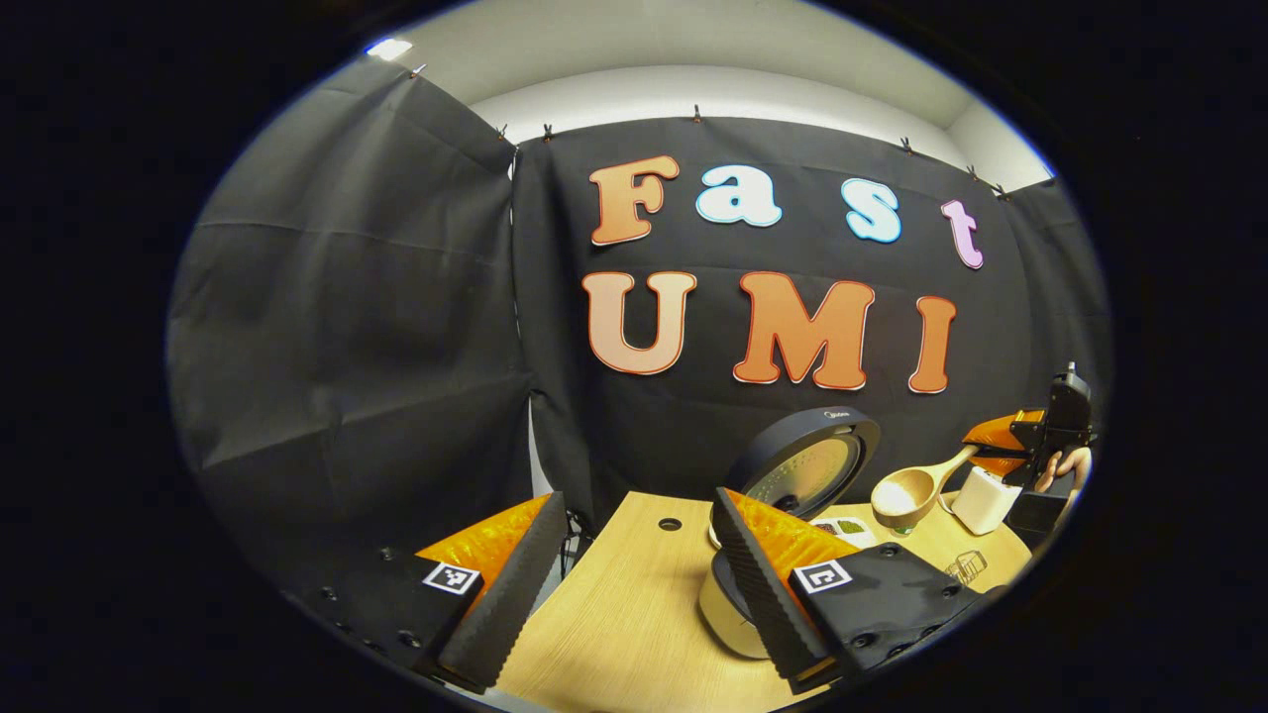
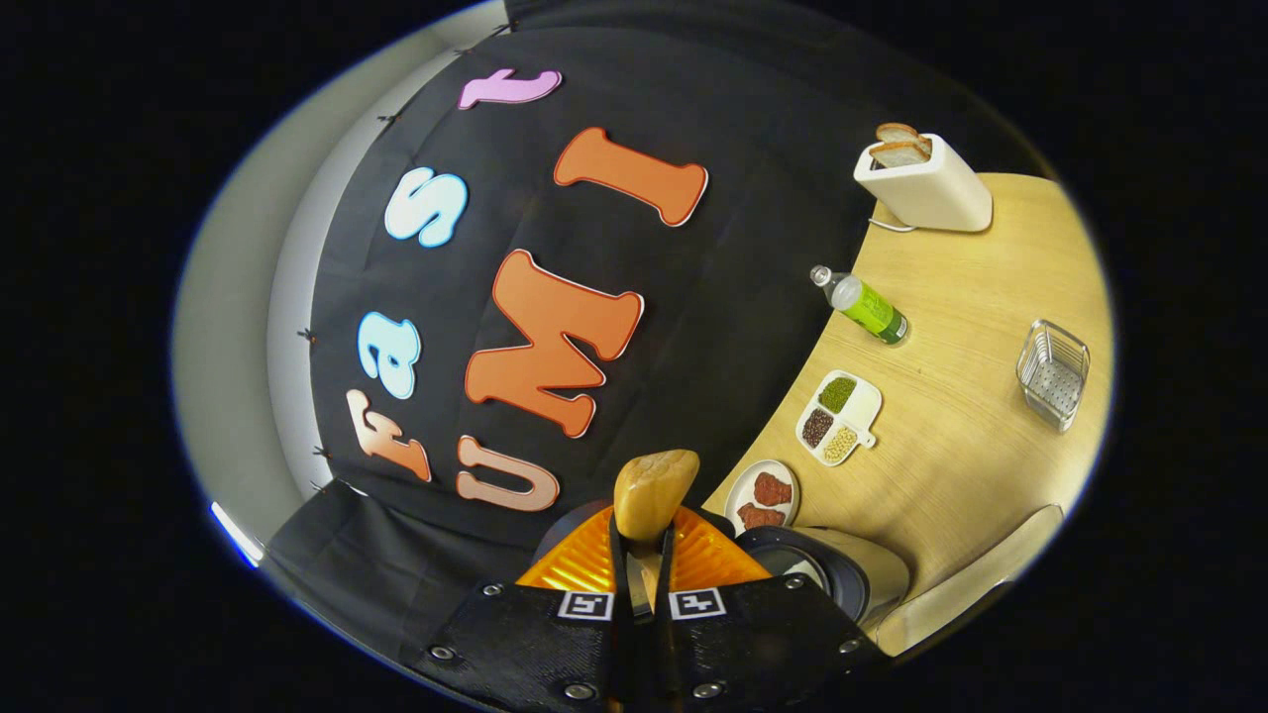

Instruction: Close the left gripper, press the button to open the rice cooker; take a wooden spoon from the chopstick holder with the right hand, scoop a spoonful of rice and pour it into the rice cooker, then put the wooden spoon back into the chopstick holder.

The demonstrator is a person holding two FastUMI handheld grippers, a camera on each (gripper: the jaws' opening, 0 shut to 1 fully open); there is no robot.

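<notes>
With the rice cooker [image 1: 792,475] lid up, the right gripper [image 2: 639,564] clamps the wooden spoon [image 2: 654,490] to go scooping, while the left gripper [image 1: 634,584] hangs released, clear of it.

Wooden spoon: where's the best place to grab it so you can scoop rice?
Grab the wooden spoon by its thin handle, coming from the end away from the bowl. The handle is narrow enough to fit between two fingers, and the round bowl stays free in front for scooping. The right hand-held gripper holds it just so.
</notes>
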